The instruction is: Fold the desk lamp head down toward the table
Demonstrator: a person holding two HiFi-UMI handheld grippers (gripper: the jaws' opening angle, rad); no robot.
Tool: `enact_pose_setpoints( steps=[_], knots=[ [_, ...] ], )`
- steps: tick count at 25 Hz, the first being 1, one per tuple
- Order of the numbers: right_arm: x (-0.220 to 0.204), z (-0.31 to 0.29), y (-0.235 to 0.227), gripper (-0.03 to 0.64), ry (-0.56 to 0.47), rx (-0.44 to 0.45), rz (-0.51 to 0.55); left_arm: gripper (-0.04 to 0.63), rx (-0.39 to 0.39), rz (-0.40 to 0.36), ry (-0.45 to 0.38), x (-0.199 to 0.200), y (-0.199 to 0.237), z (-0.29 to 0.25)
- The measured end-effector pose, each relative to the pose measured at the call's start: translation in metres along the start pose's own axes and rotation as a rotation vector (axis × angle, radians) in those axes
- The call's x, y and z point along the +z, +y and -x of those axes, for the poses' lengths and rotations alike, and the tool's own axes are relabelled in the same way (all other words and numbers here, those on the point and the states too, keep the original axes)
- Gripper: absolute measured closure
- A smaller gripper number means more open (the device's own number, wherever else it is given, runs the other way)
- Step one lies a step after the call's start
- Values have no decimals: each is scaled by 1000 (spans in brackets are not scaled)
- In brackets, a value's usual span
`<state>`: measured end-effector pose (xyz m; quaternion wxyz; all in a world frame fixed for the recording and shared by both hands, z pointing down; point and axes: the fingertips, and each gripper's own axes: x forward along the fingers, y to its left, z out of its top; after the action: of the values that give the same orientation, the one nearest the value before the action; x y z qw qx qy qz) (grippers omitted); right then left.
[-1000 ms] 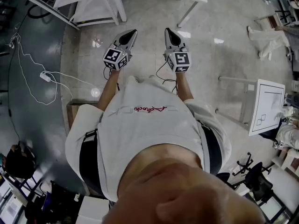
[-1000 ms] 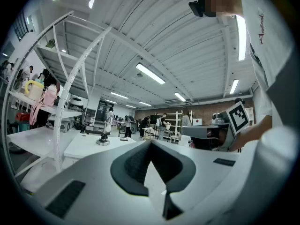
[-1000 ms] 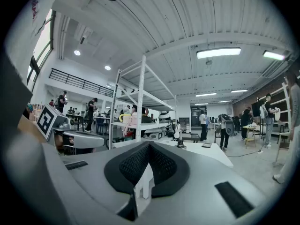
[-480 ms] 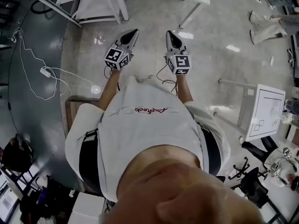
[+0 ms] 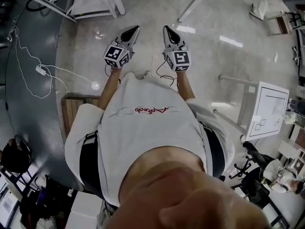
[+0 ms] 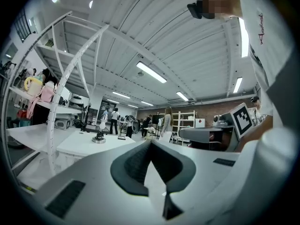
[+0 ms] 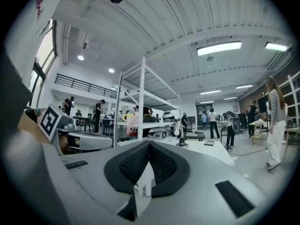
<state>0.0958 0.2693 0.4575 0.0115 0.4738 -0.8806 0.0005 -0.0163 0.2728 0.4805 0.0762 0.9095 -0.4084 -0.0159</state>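
The left gripper (image 5: 136, 28) and the right gripper (image 5: 166, 28) are both closed and empty, held level side by side above the floor (image 5: 152, 8). The desk lamp (image 6: 98, 137) stands on the white table (image 6: 77, 147) ahead, well apart from both.

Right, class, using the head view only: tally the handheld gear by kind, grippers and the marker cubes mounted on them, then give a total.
Grippers: 2 (left gripper, right gripper)
Marker cubes: 2 (left cube, right cube)
Total: 4
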Motion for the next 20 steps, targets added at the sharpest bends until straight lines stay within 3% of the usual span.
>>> enact_pose_setpoints(
  steps=[6,20],
  knots=[
    [-8,5,-9,594,17,7,5,571,-2,10,8,-9,-12,-10],
    [-16,-18,-29,594,19,-6,35,571,-18,22,4,-17,10,-40]
  ],
)
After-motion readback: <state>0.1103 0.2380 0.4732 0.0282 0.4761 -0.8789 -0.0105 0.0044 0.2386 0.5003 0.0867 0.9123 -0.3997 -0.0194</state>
